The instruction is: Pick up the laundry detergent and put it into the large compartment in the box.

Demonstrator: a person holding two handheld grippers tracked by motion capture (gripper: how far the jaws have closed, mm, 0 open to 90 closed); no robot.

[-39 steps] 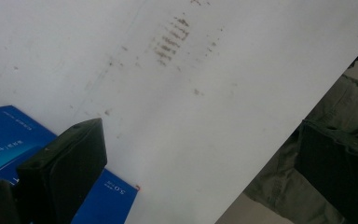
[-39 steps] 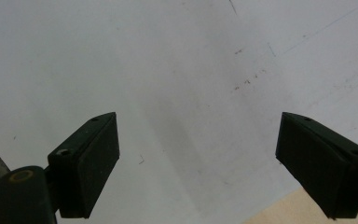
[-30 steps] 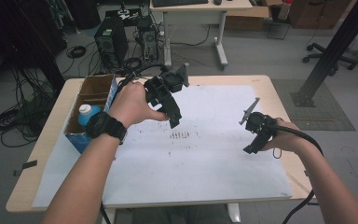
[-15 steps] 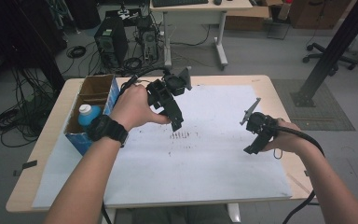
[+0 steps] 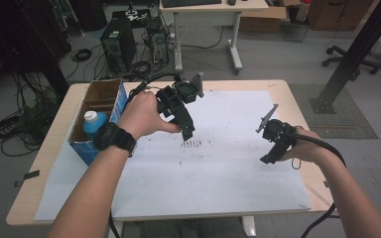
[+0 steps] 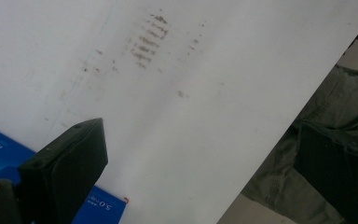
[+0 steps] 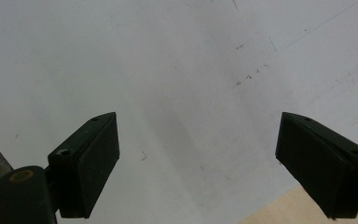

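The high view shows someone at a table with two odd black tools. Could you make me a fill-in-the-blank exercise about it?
1. The bottle with the light blue cap stands inside an open ____ box.
2. The table is largely covered by a ____ sheet.
3. The jaws of the right hand-held gripper stand ____.
4. The left forearm wears a black ____.

Missing words: cardboard; white; open; watch

A blue-capped bottle (image 5: 95, 120) stands in an open cardboard box (image 5: 104, 94) at the table's (image 5: 54, 136) left edge.
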